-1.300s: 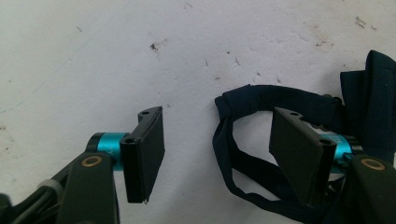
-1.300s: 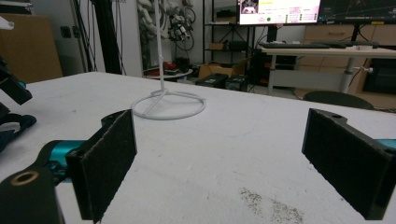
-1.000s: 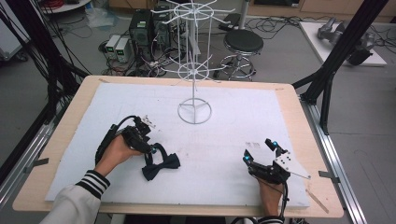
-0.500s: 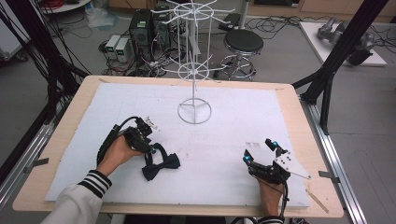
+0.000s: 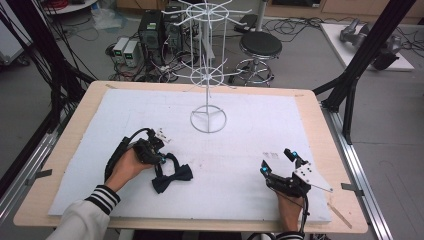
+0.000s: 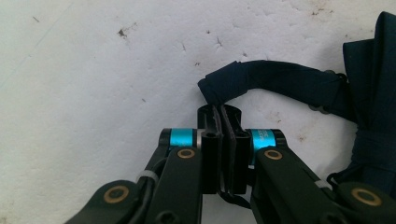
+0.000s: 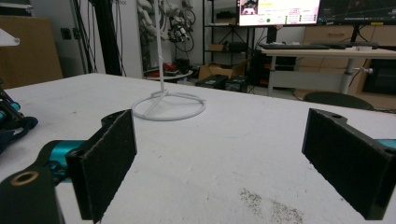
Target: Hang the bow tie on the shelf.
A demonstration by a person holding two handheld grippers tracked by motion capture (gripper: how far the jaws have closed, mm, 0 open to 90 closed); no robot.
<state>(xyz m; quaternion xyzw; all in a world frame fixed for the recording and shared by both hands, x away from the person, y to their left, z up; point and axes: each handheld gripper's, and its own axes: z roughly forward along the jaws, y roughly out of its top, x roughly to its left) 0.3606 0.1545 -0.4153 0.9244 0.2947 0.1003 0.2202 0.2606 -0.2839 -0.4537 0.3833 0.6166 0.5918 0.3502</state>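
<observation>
Closed within the last second, the left gripper (image 6: pixel 223 122) is now pinched on the strap of the navy bow tie (image 5: pixel 172 176) lying on the white mat (image 5: pixel 250 150), presumably for lifting, while the right gripper (image 5: pixel 281 161) is held wide open, empty.

High view sits above the near edge, looking forward and down over the whole white counter (image 5: pixel 100 125) and the lab floor behind. Left gripper view points almost straight down, right up close to the counter surface. Right gripper view skims low and level across it, sharing the wire stand (image 7: pixel 168 106) with the high view (image 5: pixel 208 118).
</observation>
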